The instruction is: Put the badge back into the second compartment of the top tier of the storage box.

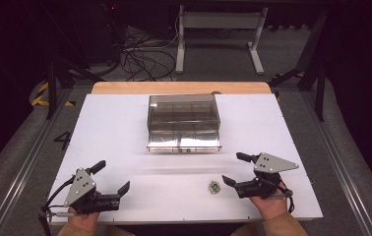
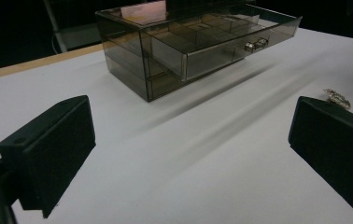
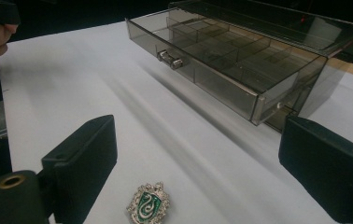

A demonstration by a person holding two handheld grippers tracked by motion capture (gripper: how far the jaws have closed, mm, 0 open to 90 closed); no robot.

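The right gripper (image 1: 232, 169) holds its 2 jaws spread wide and empty, low over the white table (image 1: 125, 128). Just ahead of them and nearer the left jaw lies a small silver and green badge (image 3: 149, 204), flat and face up. The left gripper (image 1: 113, 177) also has its 2 jaws spread, gripping nothing, with bare table between them. Beyond both pairs of jaws sits a smoky clear drawer box (image 1: 184, 121), its upper drawer (image 3: 221, 60) pulled part way out, dividers visible inside. Likely the badge goes into a compartment. A flat piece is hard to pinch: lower the right jaws to straddle its edges, close slowly, and lift level.
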